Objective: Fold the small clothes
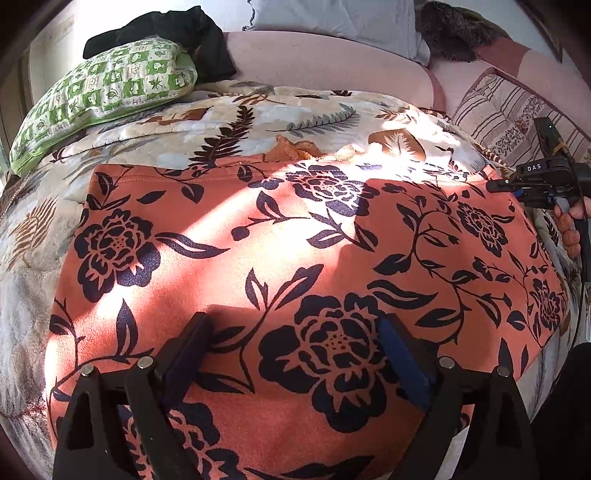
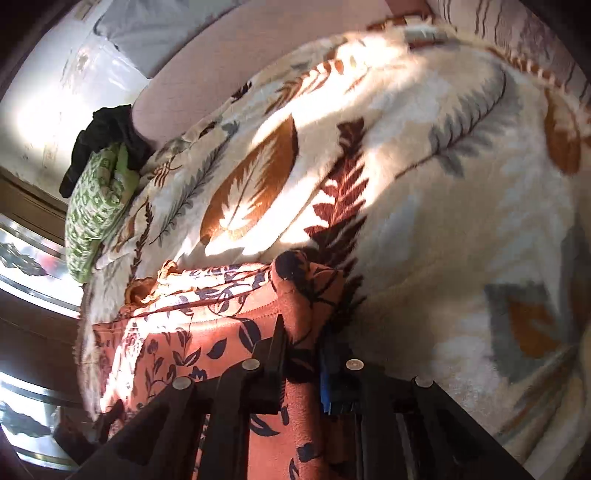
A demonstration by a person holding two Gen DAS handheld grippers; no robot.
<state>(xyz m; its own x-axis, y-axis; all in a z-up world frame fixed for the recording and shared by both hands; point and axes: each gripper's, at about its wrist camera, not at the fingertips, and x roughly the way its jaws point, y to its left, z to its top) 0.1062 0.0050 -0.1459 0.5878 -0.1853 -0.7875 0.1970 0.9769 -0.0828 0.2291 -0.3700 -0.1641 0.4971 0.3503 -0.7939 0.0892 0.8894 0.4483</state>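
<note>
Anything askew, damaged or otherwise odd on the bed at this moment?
Nothing damaged or spilled. The orange floral garment lies mostly flat on the leaf-print blanket; only its corner is bunched up, pinched in the right gripper. The left gripper hovers open above it. A black garment sits crumpled behind the green pillow.

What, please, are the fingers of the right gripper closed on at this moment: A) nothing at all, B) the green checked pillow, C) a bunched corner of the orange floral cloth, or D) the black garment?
C: in the right wrist view the right gripper pinches a bunched fold of the orange floral cloth between its fingers.
</note>
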